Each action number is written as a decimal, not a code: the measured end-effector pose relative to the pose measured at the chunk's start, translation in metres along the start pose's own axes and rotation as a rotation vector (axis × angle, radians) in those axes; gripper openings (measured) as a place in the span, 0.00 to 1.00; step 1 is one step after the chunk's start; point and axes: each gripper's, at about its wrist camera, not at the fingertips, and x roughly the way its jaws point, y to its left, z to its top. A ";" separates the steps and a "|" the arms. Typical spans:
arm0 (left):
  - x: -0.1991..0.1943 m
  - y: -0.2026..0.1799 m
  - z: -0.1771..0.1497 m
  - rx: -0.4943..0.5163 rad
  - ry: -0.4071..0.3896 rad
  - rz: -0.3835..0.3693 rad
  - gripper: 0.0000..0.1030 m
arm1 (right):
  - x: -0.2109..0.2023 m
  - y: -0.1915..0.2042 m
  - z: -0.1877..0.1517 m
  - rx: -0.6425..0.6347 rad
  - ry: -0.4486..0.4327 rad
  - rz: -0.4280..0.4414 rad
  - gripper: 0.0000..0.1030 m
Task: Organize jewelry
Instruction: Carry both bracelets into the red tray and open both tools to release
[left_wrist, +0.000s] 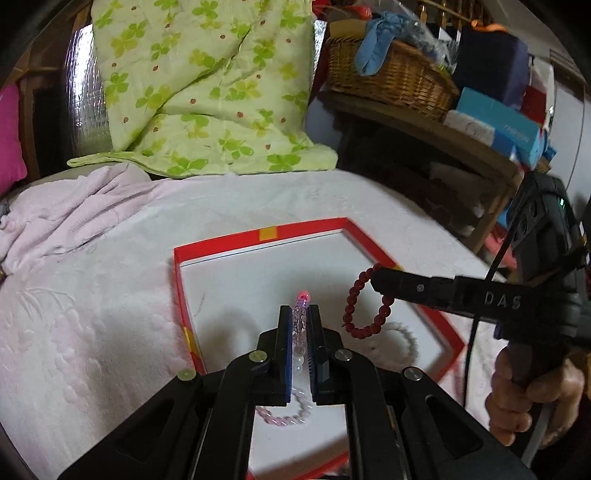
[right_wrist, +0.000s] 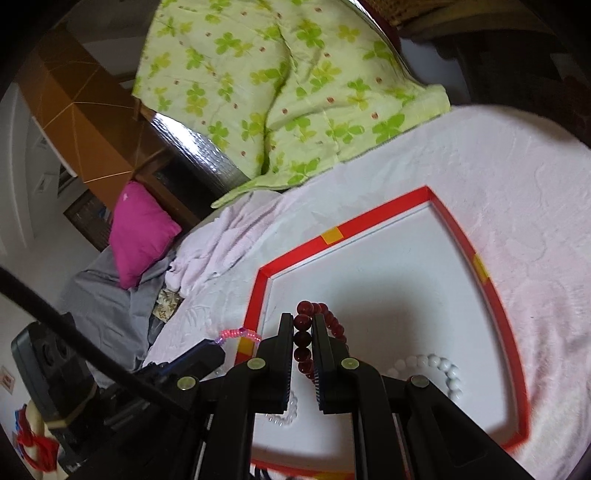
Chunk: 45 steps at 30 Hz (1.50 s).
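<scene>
Jewelry hangs from both tools over a shallow white tray with a red rim (left_wrist: 303, 226) set on the pale pink bedspread (left_wrist: 92, 302). Clenched, the left gripper (left_wrist: 299, 321) pinches a clear pink bead bracelet (left_wrist: 300, 317); the right gripper (right_wrist: 303, 328) is clamped on a dark red round-bead bracelet (right_wrist: 303, 338). A white bead bracelet (right_wrist: 448, 371) lies on the tray floor beside them.

The left gripper (left_wrist: 300, 321) is pointed forward and downward, its jaws closed tight. The right gripper (right_wrist: 303, 332) is angled downward likewise, jaws clamped. A hand (left_wrist: 532, 398) is wrapped around the right gripper's handle.
</scene>
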 end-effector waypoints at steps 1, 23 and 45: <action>0.003 0.001 0.000 0.001 0.006 0.007 0.07 | 0.005 -0.002 0.001 0.008 0.005 0.001 0.10; 0.034 0.004 -0.014 0.096 0.077 0.217 0.07 | 0.047 -0.029 0.002 0.085 0.067 -0.069 0.10; 0.018 -0.003 -0.019 0.154 0.031 0.333 0.51 | 0.006 -0.031 0.005 0.090 0.013 -0.086 0.14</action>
